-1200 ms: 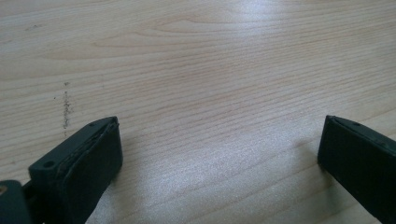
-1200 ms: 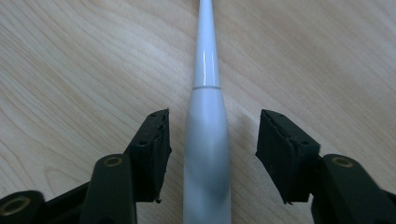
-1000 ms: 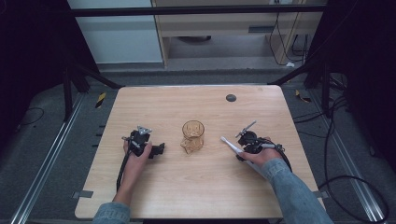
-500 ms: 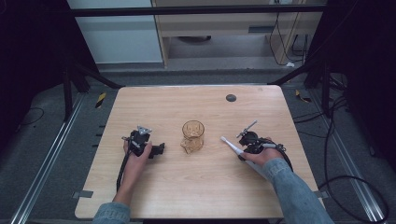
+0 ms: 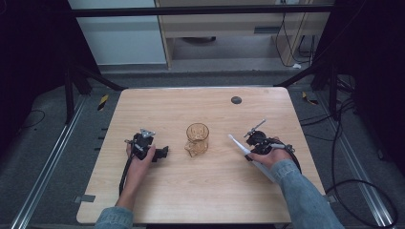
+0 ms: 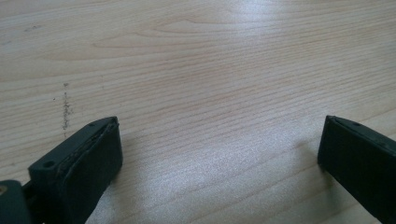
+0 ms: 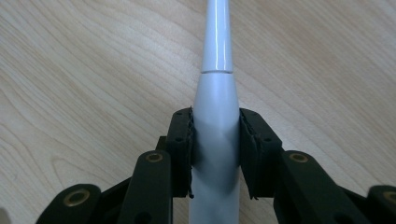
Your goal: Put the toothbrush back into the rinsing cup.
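Now we have the toothbrush [image 7: 215,121] pinched near the tabletop's right edge.

Our right gripper [image 7: 215,140] has just closed its jaws on the thick white handle, the slim neck pointing toward the amber cup [image 5: 197,138] at mid-table [image 5: 191,200]. We judge the brush light, stiff and glossy, so likely to slip or swivel; gripping the fat handle, not the neck, seems right. Our left gripper [image 6: 219,154] rests spread and empty toward the left edge.

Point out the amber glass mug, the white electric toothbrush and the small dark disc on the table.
Amber ribbed glass mug [image 5: 197,138], high view, on its side wall.
White electric toothbrush with tapered handle [image 7: 215,126], right gripper view, on the handle between the pads.
Small dark round disc [image 5: 236,100], high view, on its centre.
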